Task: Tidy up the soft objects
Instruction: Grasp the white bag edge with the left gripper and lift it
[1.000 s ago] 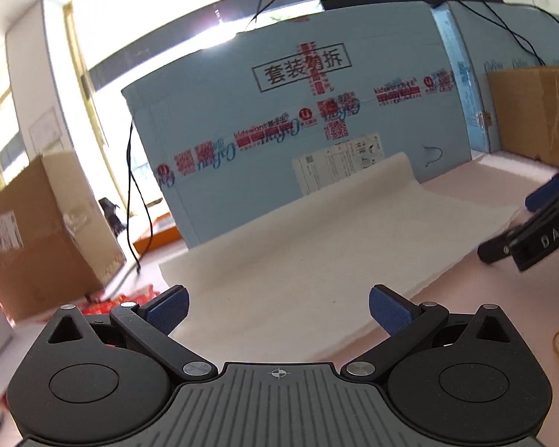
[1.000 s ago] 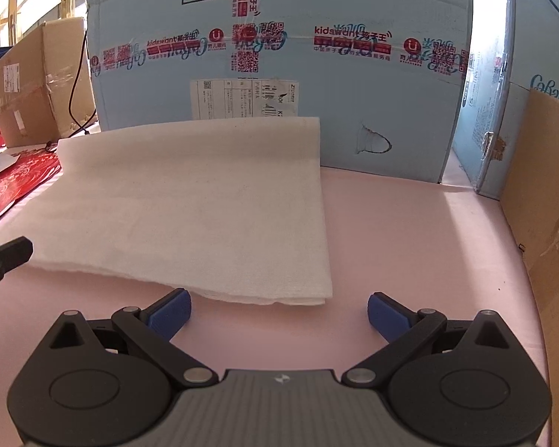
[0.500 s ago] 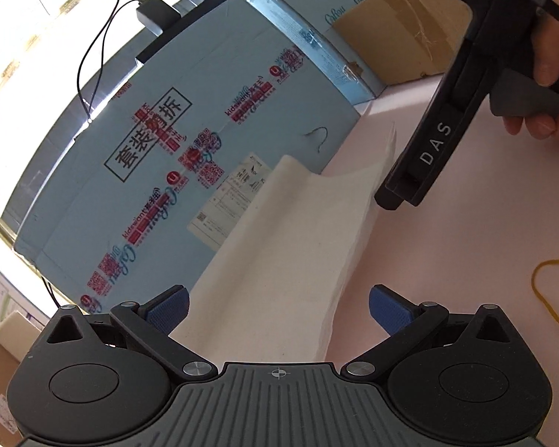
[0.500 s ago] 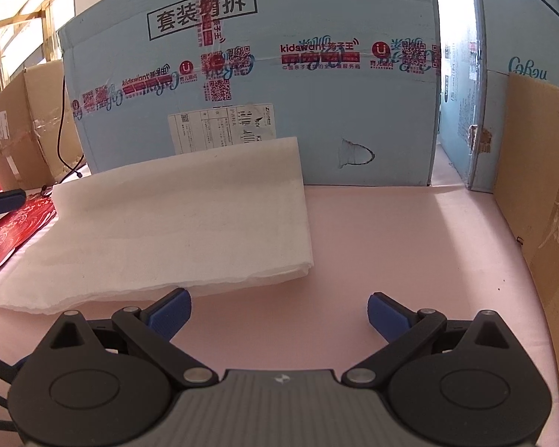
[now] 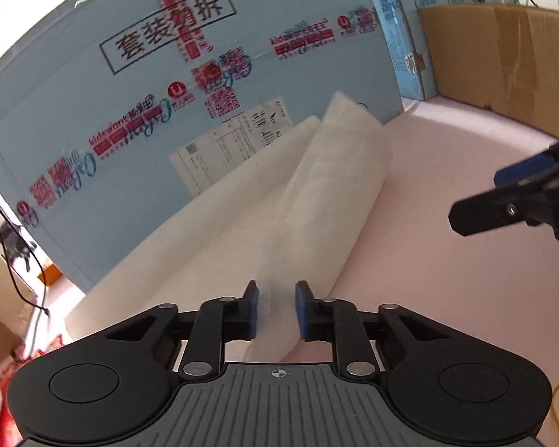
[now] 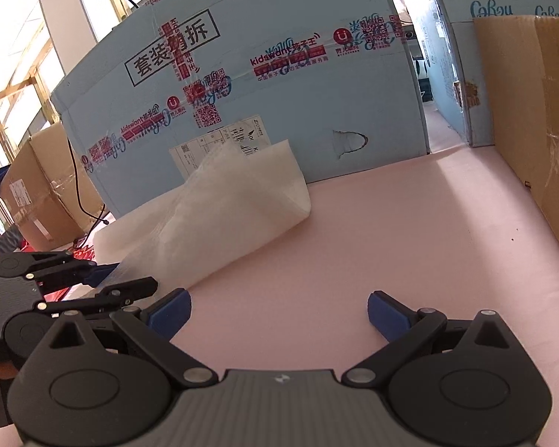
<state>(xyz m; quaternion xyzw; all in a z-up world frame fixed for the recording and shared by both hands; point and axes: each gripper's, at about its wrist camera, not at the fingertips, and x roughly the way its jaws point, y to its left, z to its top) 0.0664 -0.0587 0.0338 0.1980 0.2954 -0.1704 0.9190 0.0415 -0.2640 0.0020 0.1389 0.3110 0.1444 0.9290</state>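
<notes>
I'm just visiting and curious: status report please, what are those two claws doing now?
Left gripper shut on the white sheet, its near corner lifted. Right gripper open, empty over the pink tabletop. Nothing in the way.

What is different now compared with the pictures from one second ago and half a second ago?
The left hand-held gripper, open before, has closed on the near edge of the white sheet and lifted it, so the sheet, flat before, now folds up and over toward the blue box. The right hand-held gripper stays open and holds nothing. The blue box and the pink table are unchanged.
</notes>
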